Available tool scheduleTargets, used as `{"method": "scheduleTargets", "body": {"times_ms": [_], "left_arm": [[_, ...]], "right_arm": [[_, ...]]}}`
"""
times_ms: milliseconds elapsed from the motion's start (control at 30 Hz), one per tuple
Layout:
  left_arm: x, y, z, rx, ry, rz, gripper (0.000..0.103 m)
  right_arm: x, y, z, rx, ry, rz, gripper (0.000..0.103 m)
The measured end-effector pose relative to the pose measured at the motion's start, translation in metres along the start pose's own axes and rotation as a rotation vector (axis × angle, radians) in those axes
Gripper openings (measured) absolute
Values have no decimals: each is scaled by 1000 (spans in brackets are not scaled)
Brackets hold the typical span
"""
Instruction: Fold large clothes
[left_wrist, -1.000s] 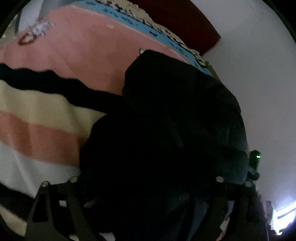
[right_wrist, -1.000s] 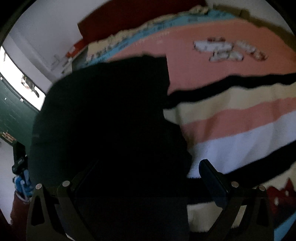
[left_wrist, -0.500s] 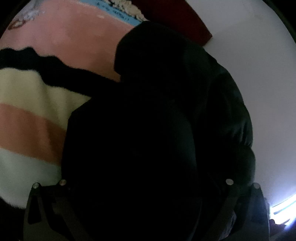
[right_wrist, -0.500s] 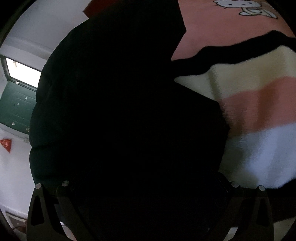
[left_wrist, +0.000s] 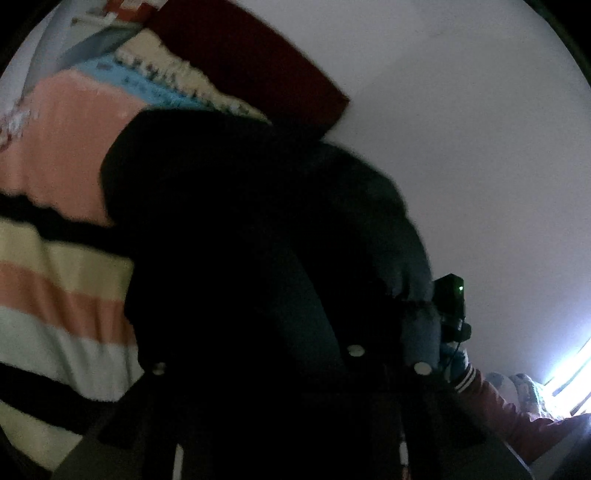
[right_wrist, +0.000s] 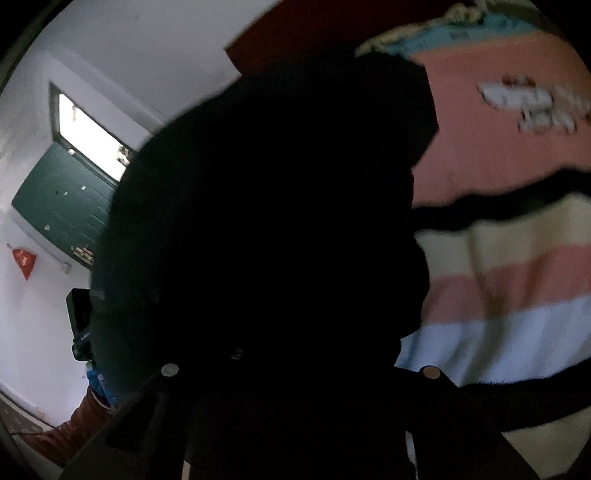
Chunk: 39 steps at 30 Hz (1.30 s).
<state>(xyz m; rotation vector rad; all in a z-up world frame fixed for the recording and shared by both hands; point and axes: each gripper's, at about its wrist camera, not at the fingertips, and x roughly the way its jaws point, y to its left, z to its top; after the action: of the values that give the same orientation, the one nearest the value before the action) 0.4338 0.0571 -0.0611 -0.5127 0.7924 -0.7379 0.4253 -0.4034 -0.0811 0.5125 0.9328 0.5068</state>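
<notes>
Though no writing is legible, a dark garment (left_wrist: 258, 258) (right_wrist: 266, 221) drapes over the fuzzy striped blanket (left_wrist: 55, 288) (right_wrist: 517, 280); both tongs' state can't be told.

No lettering, brand, number or label can be read in either view. The striped blanket (right_wrist: 517, 280) carries a white printed motif (right_wrist: 532, 107) on its pink band near the far edge, too blurred to make out. A red triangular sign (right_wrist: 24, 263) hangs on the white wall (right_wrist: 33, 325); its marks are too small to read.
</notes>
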Motion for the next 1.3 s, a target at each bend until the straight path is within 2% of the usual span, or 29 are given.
{"method": "scheduleTargets", "body": {"times_ms": [100,233,333,433,467,500,533,567,600,633,667,767,800,867,967,1033,1167,1300], "left_arm": [[-31,-15,2,13,-24,-35,21],[-60,-16,-9,22,-27,-50,21],[-57,1,-22,-1,16,-10,21],[-42,25,-27,11,87,113,27],[-40,34,-28,14,111,134,30],[-43,42,-29,16,123,172,41],[-49,47,-31,20,125,210,54],[-53,52,-31,20,123,234,60],[-62,58,-31,13,114,252,65],[-72,61,-31,7,109,260,67],[-78,61,-31,2,103,266,67],[-107,66,-34,-29,73,319,68],[-101,74,-30,-28,71,347,68],[-110,77,-32,-27,73,437,68],[-121,70,-39,-21,70,535,68],[-133,58,-44,-4,60,565,68],[-164,21,-66,46,30,610,68],[-189,-27,-90,78,-28,676,68]], "right_arm": [[-26,30,5,-51,-28,20,20],[-68,40,-9,-71,-27,42,20],[-69,35,-21,-46,-6,27,20],[-44,11,-36,17,41,-41,23],[-38,3,-40,43,50,-63,27],[-33,-8,-44,72,58,-92,30],[-33,-12,-50,101,54,-101,40],[-36,-22,-54,137,36,-110,50],[-39,-31,-58,153,21,-124,55],[-42,-37,-60,166,12,-143,69],[-50,-44,-63,175,-4,-187,77],[-65,-52,-65,159,-7,-281,80],[-70,-50,-69,147,0,-310,80],[-75,-44,-68,90,11,-407,80],[-92,-43,-77,109,0,-517,80],[-104,-32,-82,95,-11,-580,79],[-127,-7,-97,66,-22,-619,79],[-154,36,-124,36,-51,-606,79]]}}
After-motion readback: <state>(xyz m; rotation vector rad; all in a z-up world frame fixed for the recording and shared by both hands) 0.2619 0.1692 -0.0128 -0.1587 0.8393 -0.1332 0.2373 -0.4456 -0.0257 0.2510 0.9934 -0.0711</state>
